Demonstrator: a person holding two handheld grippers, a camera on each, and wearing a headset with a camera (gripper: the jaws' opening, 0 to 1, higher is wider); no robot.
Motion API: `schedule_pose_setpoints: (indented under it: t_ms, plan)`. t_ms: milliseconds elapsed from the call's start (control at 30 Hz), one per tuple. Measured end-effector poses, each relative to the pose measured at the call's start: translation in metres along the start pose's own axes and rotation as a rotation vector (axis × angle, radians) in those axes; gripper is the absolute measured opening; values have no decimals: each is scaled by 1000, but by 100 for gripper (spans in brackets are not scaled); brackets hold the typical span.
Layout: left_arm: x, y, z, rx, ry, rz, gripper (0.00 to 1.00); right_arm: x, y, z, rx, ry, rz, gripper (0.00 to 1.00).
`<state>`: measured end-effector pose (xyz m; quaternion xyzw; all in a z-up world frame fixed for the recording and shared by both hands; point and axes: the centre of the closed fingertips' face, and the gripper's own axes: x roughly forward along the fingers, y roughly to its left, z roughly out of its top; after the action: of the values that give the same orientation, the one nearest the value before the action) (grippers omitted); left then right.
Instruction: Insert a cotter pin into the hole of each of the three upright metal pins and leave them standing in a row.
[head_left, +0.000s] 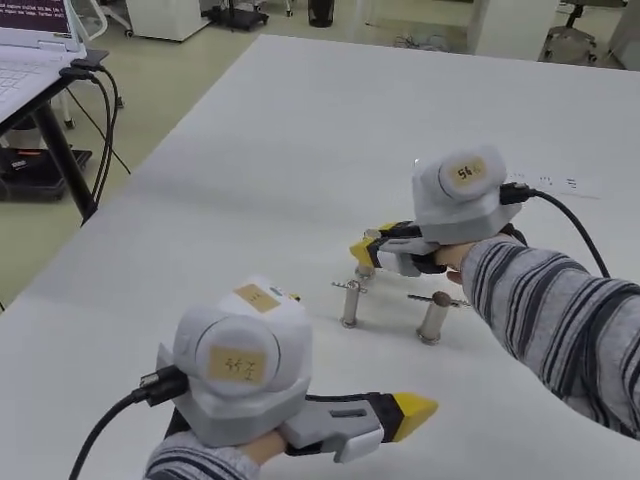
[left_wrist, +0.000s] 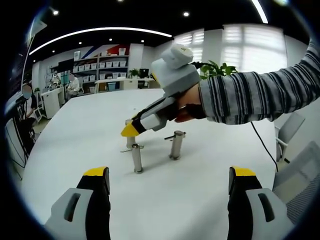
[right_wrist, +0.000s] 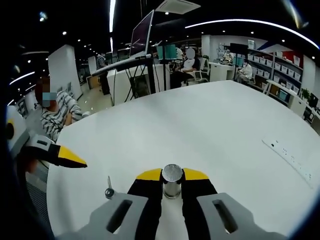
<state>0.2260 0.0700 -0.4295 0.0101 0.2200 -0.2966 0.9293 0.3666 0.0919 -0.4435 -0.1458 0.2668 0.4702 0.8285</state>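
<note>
Head view. White table (head_left: 300, 150).

Right gripper (head_left: 362, 252) sits at about 1 o'clock from the left gripper (head_left: 405, 415), well apart from it.

Right gripper view: the jaws are clamped on an upright metal pin (right_wrist: 171, 186), one jaw on each side, and the pin's flat top is visible between the yellow tips. In the head view this held pin (head_left: 365, 270) stands on the table under the gripper's yellow tip. Cannot tell whether it carries a cotter pin.

Second metal pin (head_left: 350, 308) stands just beside the held one, at its 6 o'clock. A cotter pin (head_left: 350, 287) lies crosswise through its top.

Third metal pin (head_left: 432, 322) stands at 3 o'clock from the second, apart from it. A second cotter pin (head_left: 436, 298) runs crosswise through its top.

Left gripper view: the gripper's own jaws are wide apart and hold nothing. All three pins stand ahead at 12 o'clock. The left gripper is low over the near table edge and touches no pin.

A striped sleeve (head_left: 560, 320) covers the right forearm.
</note>
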Motion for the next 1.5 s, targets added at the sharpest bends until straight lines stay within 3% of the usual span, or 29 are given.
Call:
schedule_pose_setpoints:
  t_ms: [233,567,733,800,1200,1500]
  plan:
    - [2,-4,-1,3,1,-10,99,-21,-8,-8,-25,16,-8,9]
    - [3,-7,-3,8,7,-19,99,-57,-24,-37,-37,70,-15,9]
    - [2,-8,3,-16,-25,-25,99,-76,-30,-50,-33,90,-26,9]
    - [2,-8,1,-14,-17,-25,99,-82,-34,-56,-33,95,-35,9]
    - [4,-13,1,11,-6,-40,99,-121,-29,-86,2,119,-68,9]
    - [3,-14,3,25,-8,-41,98,-138,-18,-102,13,126,-68,9]
